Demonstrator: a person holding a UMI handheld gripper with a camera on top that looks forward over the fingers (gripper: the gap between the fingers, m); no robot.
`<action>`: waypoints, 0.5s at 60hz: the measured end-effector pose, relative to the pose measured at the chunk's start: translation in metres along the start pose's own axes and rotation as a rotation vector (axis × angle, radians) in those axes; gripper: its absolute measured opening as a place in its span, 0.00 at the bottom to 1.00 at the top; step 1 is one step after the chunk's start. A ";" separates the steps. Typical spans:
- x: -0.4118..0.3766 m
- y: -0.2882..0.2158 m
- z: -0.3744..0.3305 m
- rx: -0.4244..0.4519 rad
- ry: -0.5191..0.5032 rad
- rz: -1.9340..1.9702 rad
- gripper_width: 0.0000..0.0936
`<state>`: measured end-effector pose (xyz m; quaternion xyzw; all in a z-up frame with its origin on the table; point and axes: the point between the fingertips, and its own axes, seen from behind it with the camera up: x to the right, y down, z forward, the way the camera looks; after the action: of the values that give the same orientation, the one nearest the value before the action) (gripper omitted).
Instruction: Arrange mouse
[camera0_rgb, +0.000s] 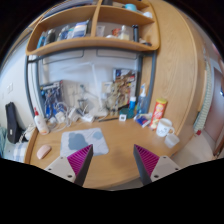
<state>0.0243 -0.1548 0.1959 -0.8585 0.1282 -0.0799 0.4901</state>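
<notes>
The tool hangs open over the desk, mouse far left; no writing legible.

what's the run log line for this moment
tongs: open, empty | mouse: on desk, left of fingers, untouched | mousepad: just ahead

Mouse left of mousepad
</notes>
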 end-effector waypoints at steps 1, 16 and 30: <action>-0.010 0.010 0.003 -0.015 -0.013 -0.003 0.86; -0.185 0.114 0.021 -0.181 -0.172 -0.057 0.88; -0.313 0.165 0.043 -0.272 -0.278 -0.127 0.88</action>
<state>-0.2868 -0.1063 0.0283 -0.9259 0.0146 0.0269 0.3765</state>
